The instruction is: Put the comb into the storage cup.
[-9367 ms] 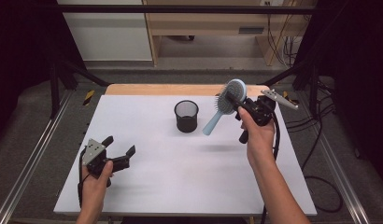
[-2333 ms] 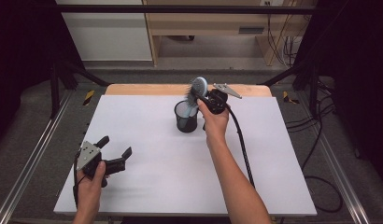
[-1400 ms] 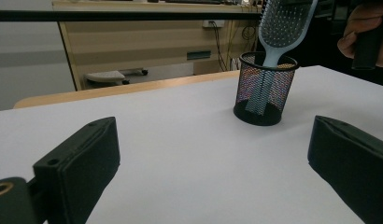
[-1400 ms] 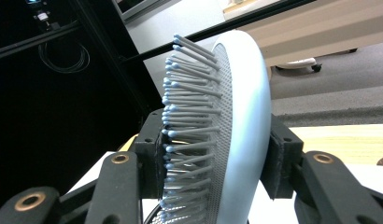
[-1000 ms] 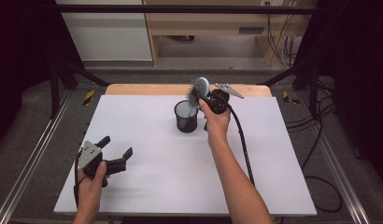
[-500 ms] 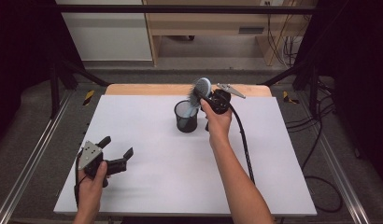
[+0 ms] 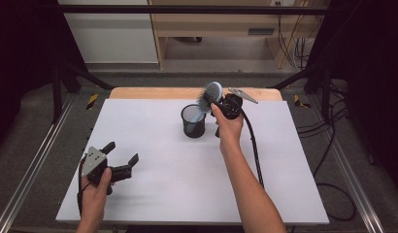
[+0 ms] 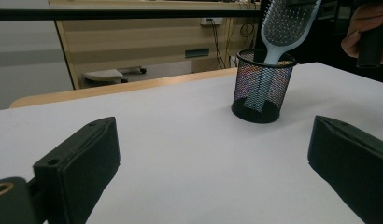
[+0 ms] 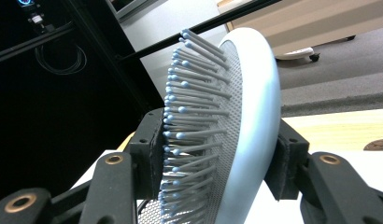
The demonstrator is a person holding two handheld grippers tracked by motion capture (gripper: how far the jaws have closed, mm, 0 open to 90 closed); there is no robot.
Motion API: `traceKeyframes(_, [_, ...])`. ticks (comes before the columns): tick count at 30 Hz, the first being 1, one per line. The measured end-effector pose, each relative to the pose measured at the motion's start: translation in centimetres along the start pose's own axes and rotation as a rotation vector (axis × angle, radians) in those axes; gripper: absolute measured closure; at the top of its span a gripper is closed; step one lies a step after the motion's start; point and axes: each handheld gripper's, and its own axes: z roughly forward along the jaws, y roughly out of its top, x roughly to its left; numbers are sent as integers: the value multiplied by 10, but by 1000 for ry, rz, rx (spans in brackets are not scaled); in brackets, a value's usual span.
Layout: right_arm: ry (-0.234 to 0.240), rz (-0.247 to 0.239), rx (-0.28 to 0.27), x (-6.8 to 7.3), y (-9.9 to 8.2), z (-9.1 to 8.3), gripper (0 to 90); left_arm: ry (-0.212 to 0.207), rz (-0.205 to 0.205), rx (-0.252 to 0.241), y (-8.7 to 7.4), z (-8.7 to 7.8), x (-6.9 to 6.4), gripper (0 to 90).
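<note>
A pale blue paddle hairbrush (image 7: pixel 210 96) stands handle-down in a black wire-mesh pen cup (image 7: pixel 193 121), which sits on the white table (image 7: pixel 177 184) toward its far side, a little right of the middle. The brush leans away from upright — its head rises above the cup's rim and tilts toward the right gripper (image 7: pixel 215 100), while the handle shows through the mesh in the left gripper view, reaching down toward the cup's floor.

The right gripper's jaws sit on either side of the brush head: in the right gripper view one pad lies against the smooth rounded back and the other meets the tips of the bristles (image 9: pixel 189 135). They have just been easing apart, with the brush head between them, yet the pads are in contact on both faces. The person's right hand (image 7: pixel 228 127) is wrapped around the gripper's body, its cable trailing back along the forearm.

The left gripper (image 7: pixel 120 159) rests low at the near left of the table, well apart from the cup. Its two black jaws stand wide with nothing between them — bare tabletop shows in the gap, and the cup and brush lie far ahead.
</note>
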Motion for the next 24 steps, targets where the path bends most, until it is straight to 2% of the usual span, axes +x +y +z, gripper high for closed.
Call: traceKeyframes(24, [-1,-3,15,-4,0,-2,431,1,-4,-1,0,0,0,24])
